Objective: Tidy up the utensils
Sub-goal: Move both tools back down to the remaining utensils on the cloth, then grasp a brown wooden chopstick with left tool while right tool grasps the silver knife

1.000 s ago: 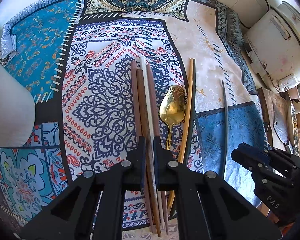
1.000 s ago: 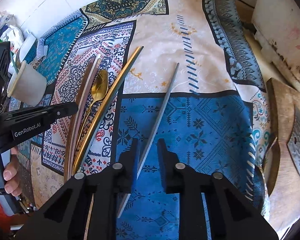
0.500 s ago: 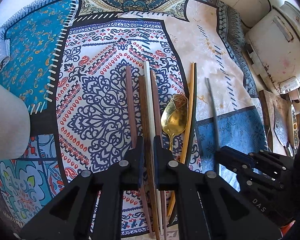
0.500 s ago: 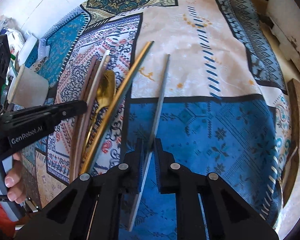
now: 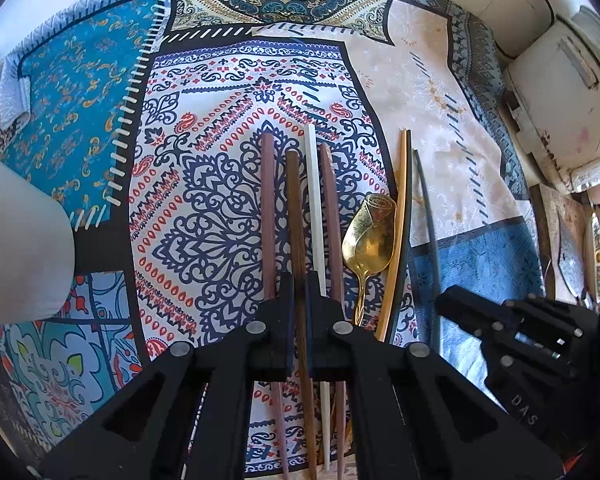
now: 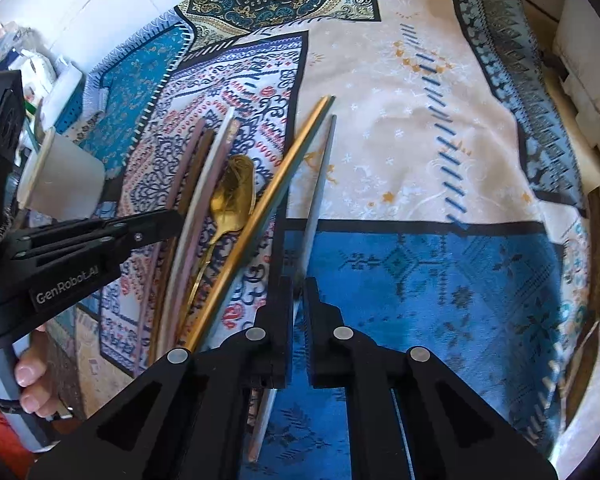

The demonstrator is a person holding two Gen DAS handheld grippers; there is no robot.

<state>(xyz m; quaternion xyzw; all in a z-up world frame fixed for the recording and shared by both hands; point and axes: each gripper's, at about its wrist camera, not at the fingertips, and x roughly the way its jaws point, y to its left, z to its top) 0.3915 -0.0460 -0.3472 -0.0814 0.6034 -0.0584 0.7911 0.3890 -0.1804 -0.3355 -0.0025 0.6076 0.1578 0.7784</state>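
Gripping a dark brown chopstick (image 5: 296,240), the left gripper (image 5: 299,296) has its fingers closed tight on the stick's lower half. Stick lies lengthwise on the patterned cloth (image 5: 220,184) over the counter, running toward 12 o'clock in the left wrist view. Just beside it: a mauve chopstick (image 5: 267,208) at its 9 o'clock, a white chopstick (image 5: 314,200) and a reddish-brown chopstick (image 5: 332,220) at its 3 o'clock. Further toward 3 o'clock, a gold spoon (image 5: 368,244), bowl toward 12, then a gold-and-black chopstick pair (image 5: 401,216).

Right gripper (image 6: 299,304) fingers closed on a grey chopstick (image 6: 318,188), which points toward 12 o'clock in the right wrist view, just beside the gold-and-black pair, over the blue panel of the cloth. Whether its tip touches the cloth, cannot tell.

White cup (image 6: 64,176) at 9 o'clock, well apart from the utensils.
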